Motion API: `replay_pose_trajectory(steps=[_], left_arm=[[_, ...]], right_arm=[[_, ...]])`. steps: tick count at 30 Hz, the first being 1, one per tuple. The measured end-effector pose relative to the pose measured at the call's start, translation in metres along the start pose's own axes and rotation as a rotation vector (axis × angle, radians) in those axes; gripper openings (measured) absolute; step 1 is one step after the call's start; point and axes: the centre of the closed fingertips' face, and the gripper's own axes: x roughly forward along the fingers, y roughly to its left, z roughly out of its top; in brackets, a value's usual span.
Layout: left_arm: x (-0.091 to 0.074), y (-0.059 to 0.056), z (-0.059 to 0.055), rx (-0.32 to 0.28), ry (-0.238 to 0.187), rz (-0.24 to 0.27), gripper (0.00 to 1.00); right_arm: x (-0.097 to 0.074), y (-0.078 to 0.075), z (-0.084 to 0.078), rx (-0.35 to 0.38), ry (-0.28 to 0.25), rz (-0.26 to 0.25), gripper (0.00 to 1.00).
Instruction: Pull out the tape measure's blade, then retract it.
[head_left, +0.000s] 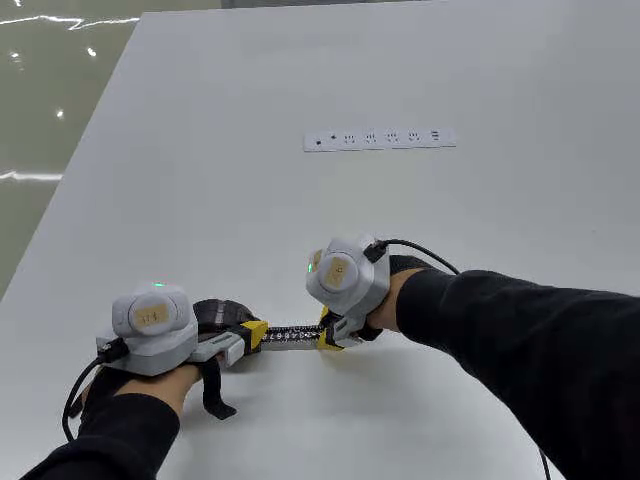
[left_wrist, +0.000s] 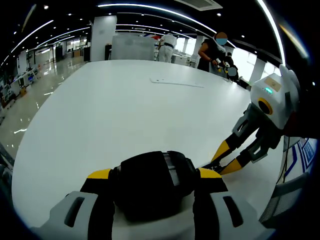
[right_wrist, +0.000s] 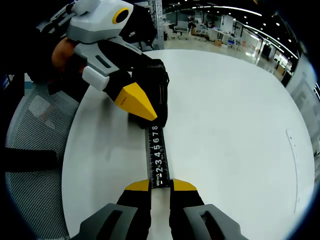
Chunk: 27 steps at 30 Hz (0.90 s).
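Black tape measure case (left_wrist: 150, 196) clamped in left gripper (left_wrist: 155, 174); right gripper (right_wrist: 161, 186) pinches blade (right_wrist: 155, 147) end. Recommend straight, level pull along table (head_left: 300, 80), case held firm.

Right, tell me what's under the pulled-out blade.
The white workbench shows beside both edges of the blade; the strip beneath is covered by it. The blade's tip is hidden between the right gripper's shut jaws, its root by the black case in the left gripper.

White surface (head_left: 480, 60), wide and plain, with a flat white power strip (head_left: 379, 139) lying toward its far side. Glossy floor (head_left: 45, 110) along the left edge. Standing people (left_wrist: 212, 50) beyond the far end, and a grey mesh seat (right_wrist: 37, 125) by the near edge.
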Motion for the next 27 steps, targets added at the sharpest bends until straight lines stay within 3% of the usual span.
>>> replay_pose_trajectory(steps=[27], left_arm=[[0.0002, -0.0004, -0.0004, 0.001, -0.003, -0.002, 0.58]], right_arm=[[0.0041, 0.0014, 0.0081, 0.007, -0.031, -0.002, 0.09]])
